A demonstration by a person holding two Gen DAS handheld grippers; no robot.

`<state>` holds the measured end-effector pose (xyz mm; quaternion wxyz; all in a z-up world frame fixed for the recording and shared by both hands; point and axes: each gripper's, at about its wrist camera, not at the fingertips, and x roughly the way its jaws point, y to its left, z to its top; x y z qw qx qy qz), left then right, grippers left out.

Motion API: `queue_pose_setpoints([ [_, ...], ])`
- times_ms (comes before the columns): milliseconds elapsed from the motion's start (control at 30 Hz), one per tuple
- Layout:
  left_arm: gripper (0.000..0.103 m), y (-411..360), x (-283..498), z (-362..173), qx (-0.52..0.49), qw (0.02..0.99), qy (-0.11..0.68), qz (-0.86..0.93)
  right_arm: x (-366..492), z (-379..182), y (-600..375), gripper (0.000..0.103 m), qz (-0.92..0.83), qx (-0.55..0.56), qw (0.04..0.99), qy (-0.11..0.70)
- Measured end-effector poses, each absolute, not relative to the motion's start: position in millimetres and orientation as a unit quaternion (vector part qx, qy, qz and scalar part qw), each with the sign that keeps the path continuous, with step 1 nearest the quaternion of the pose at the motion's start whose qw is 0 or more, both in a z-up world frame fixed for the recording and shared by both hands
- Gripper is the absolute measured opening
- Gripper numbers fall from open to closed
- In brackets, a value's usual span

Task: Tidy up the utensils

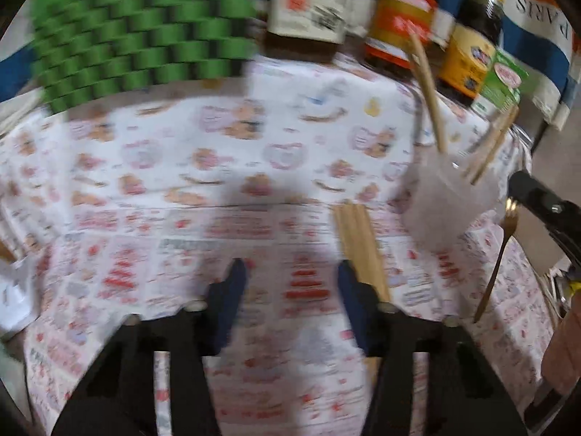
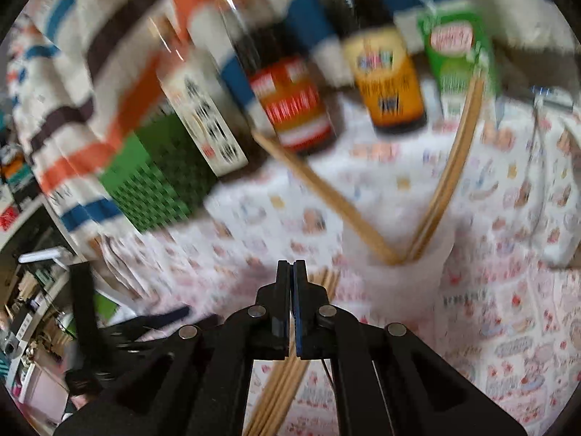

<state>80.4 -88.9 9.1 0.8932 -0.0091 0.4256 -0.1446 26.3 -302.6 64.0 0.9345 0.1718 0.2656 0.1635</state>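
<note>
A translucent cup [image 1: 448, 201] [image 2: 399, 279] stands on the patterned tablecloth and holds several wooden chopsticks [image 1: 428, 91] [image 2: 450, 178]. More chopsticks [image 1: 357, 243] [image 2: 279, 388] lie flat on the cloth. My left gripper [image 1: 290, 279] is open and empty above the cloth, its right finger beside the lying chopsticks. My right gripper [image 2: 292, 269] is shut on a gold fork [image 1: 499, 254], which hangs handle-down just right of the cup in the left wrist view. The right gripper's own view hides the fork between the pads.
Sauce bottles [image 1: 399, 25] [image 2: 290, 101], a yellow-label bottle [image 1: 468, 54] [image 2: 388, 80] and a green carton [image 1: 503, 80] [image 2: 457, 58] stand behind the cup. A green woven basket [image 1: 145, 36] [image 2: 159, 174] is at the back left. A striped cloth [image 2: 109, 54] hangs behind.
</note>
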Motion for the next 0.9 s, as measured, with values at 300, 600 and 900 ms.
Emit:
queue_pose_setpoints([
  [300,0.022,-150,133,-9,0.024,0.867,0.479,-0.135,23,62,-328,0.002,0.132,0.192,0.939,0.252],
  [600,0.021,-172,156,-27,0.050,0.858,0.499,-0.110,21,61,-344,0.002,0.125,0.204,0.940,0.243],
  [900,0.018,-183,181,-35,0.050,0.856,0.507,-0.085,20,63,-352,0.002,0.127,0.215,0.939,0.239],
])
